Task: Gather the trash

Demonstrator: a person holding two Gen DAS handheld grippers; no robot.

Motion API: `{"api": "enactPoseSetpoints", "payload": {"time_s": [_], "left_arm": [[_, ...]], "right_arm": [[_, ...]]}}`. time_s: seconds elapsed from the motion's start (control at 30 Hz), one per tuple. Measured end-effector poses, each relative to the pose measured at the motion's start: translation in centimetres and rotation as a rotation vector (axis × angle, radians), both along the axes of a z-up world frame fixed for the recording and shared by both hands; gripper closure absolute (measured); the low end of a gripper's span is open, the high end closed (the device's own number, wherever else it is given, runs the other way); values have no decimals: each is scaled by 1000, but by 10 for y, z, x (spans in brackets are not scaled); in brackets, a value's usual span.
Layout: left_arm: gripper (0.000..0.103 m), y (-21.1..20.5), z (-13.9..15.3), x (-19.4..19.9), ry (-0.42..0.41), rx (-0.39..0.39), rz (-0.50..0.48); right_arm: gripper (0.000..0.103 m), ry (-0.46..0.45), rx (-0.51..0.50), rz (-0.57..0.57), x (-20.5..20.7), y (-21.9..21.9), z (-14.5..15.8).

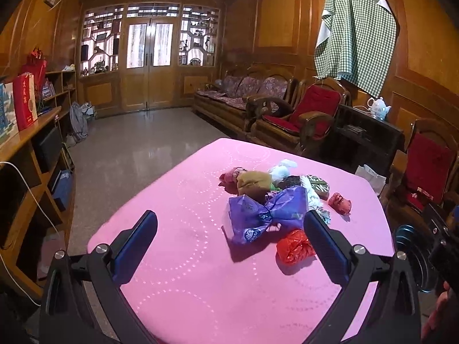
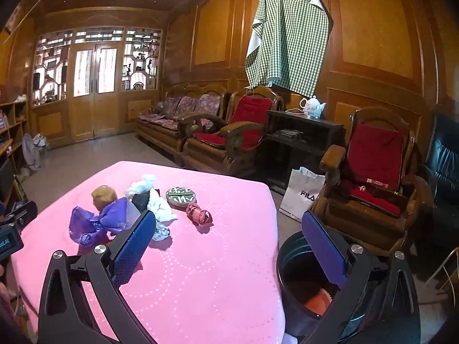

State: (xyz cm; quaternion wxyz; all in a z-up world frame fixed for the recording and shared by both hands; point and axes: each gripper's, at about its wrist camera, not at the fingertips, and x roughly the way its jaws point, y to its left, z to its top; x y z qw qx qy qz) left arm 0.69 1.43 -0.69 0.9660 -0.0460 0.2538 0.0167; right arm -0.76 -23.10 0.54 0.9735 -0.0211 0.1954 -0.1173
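A heap of trash lies on the pink table (image 1: pixel 200 286): a purple plastic bag (image 1: pixel 264 215), a red plastic bag (image 1: pixel 294 246), a brown wad (image 1: pixel 254 183), white tissue (image 1: pixel 282 169), a round green tin (image 1: pixel 318 185) and a small red wrapper (image 1: pixel 340 203). My left gripper (image 1: pixel 231 226) is open and empty, just short of the purple bag. My right gripper (image 2: pixel 229 226) is open and empty over the table's right edge. The purple bag (image 2: pixel 100 220), the tin (image 2: pixel 181 197) and the red wrapper (image 2: pixel 199 215) also show there. A dark bin (image 2: pixel 298 283) stands beside the table, under the right finger.
A white FILA paper bag (image 2: pixel 302 197) stands on the floor by a wooden armchair with red cushions (image 2: pixel 370 177). A sofa (image 2: pixel 178 117) lines the far wall. Wooden shelves (image 1: pixel 31 149) stand to the left. A checked cloth (image 2: pixel 287 37) hangs on the wall.
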Motion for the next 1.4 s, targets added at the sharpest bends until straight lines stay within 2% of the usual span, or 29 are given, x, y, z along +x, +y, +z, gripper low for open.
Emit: {"api": "enactPoseSetpoints", "payload": {"time_s": [0.03,0.43,1.4], "left_arm": [[103,0,0,0,-1,4,0],[103,-4,-1,-1,-14,15,-18],[103,-2,-10,6,14,2,-23]], "right_arm": [[103,-1,-2,2,0,1,-1],[103,5,-8,1,0,0,-3],[103,38,5,4,10,-3,-10]]}}
